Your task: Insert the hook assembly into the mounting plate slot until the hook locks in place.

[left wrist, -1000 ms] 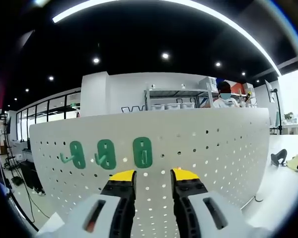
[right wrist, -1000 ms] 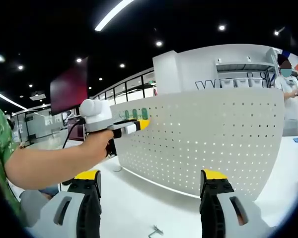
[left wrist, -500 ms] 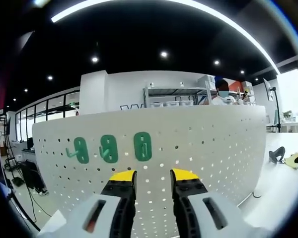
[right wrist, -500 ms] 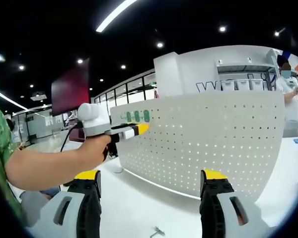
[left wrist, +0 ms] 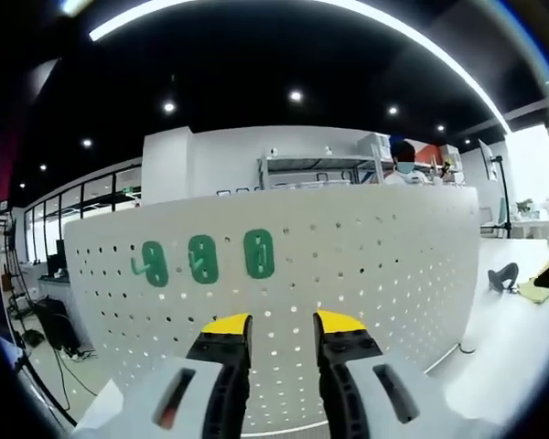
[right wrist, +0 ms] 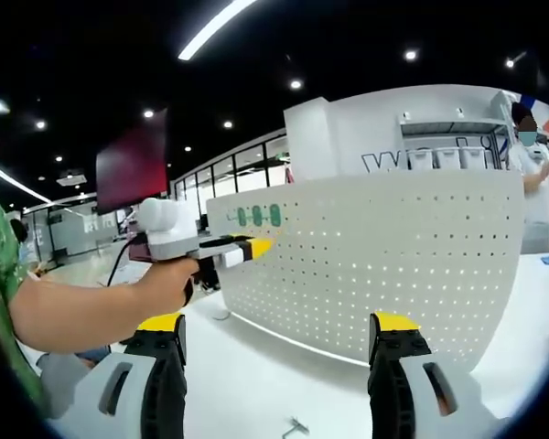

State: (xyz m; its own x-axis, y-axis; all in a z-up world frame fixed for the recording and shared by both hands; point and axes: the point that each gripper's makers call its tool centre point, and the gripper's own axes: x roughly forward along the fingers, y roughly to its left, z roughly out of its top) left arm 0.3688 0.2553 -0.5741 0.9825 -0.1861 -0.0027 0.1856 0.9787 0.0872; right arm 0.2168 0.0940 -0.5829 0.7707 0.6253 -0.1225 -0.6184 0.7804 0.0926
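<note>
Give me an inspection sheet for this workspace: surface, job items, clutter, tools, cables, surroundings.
Surface: white table, pegboard standing upright on it.
Job's things: three green hooks on the pegboard, side by side near its top.
Clutter: small metal part on the table; dark object beyond the board.
Grippers: left tool nearly shut, holding nothing; right tool open, holding nothing.
Cables: black cord trailing from the left tool.
Surroundings: shelving, ceiling lights, a person.

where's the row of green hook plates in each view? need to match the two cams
Left gripper view: green hook plates left of centre on the white pegboard, just above the left gripper tips.
Right gripper view: the same row, small, near the pegboard's top left corner, above the left gripper's yellow tips.
Shared landmark: the shelving unit behind the pegboard.
</note>
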